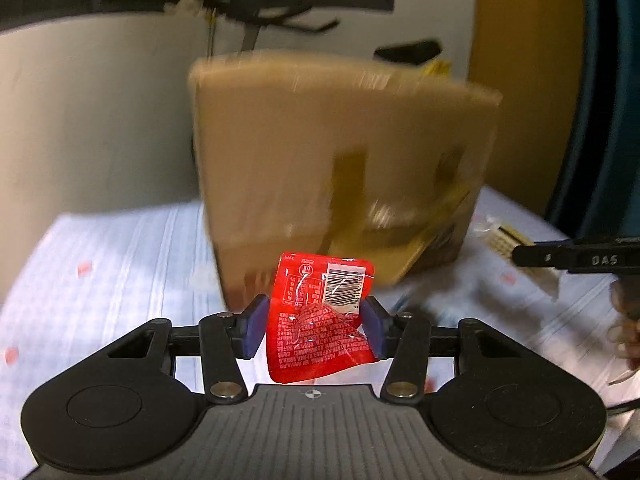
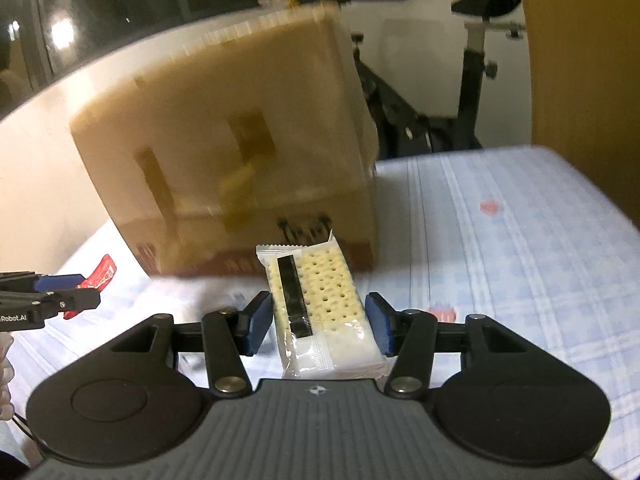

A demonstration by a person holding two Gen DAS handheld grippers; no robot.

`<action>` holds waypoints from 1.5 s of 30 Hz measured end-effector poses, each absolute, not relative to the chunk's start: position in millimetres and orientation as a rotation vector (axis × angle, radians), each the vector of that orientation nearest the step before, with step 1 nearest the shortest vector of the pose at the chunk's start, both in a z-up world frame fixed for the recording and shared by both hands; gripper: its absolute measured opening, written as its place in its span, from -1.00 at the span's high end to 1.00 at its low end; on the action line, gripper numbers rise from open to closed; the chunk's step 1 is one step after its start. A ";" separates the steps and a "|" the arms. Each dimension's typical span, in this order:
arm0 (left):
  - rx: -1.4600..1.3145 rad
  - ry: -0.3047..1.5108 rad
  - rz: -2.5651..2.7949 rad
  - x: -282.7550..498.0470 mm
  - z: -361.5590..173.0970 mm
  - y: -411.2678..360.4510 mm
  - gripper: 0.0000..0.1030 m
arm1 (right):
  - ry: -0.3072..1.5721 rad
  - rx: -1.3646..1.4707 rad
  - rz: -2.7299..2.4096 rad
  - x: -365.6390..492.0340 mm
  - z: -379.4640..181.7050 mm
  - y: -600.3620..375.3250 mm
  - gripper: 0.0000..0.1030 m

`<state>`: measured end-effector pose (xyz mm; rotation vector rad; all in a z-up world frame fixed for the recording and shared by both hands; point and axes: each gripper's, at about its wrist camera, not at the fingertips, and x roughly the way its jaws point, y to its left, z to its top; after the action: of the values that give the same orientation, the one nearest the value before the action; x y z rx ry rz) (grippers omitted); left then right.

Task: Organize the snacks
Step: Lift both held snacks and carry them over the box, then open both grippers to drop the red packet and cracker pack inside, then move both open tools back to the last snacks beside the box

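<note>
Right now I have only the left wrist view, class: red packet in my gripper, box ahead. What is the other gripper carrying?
Observer: The right gripper is shut on a cracker pack, a clear wrapper with pale, dotted crackers.
Operator: Is that pack lying flat between the pads?
Observer: No, it sits lengthwise, its far end pointing toward the cardboard box.
Operator: What lies right of the box? My view cuts off there.
Observer: Bare checked tablecloth, with an exercise bike standing behind the table.
Operator: Can you see my red packet from there?
Observer: Yes, the red packet sticks out past the left gripper at that view's left edge.
</note>
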<state>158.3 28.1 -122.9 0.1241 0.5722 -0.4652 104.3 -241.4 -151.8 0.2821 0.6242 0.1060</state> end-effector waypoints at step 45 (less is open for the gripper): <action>0.162 0.543 -0.345 307.7 -11.5 -26.6 -0.30 | 0.571 0.321 0.180 322.1 -2.6 -220.3 -0.36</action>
<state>307.7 -26.6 -11.5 0.1617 0.5428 -0.3451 322.1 -220.3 -2.6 0.3215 0.5715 0.1795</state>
